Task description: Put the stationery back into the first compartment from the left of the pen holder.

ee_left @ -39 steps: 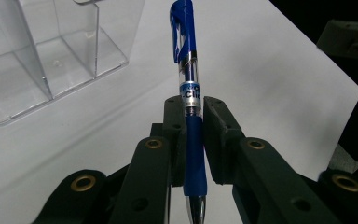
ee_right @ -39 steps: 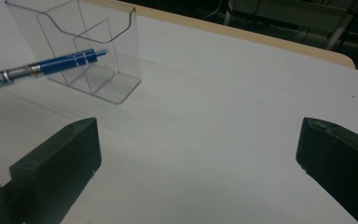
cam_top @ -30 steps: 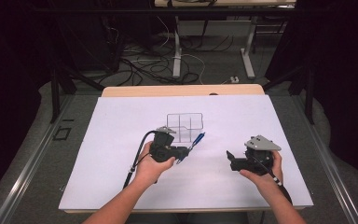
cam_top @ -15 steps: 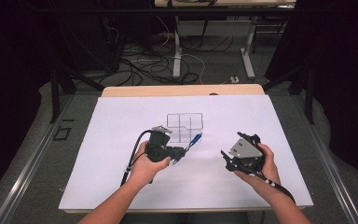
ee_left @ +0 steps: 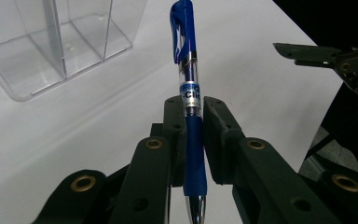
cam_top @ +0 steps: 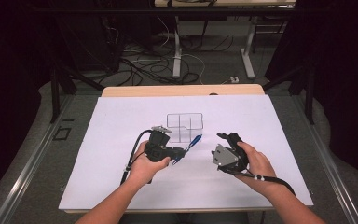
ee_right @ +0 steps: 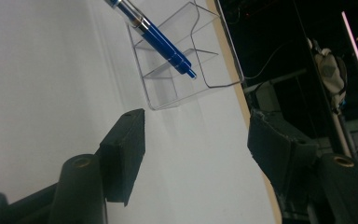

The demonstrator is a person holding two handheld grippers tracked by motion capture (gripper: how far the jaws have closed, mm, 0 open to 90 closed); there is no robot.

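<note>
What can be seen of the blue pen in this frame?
The pen is a click type with a clear upper barrel, a blue clip and cap end, a white-and-blue label band, a blue rubber grip and a silver tip. The left tongs clamp it at the grip, just below the label, so it is held off the white table. It stands along the jaws, clip end away from the hand and towards the clear plastic organiser, which it does not touch. The writing point itself is out of frame.
</note>
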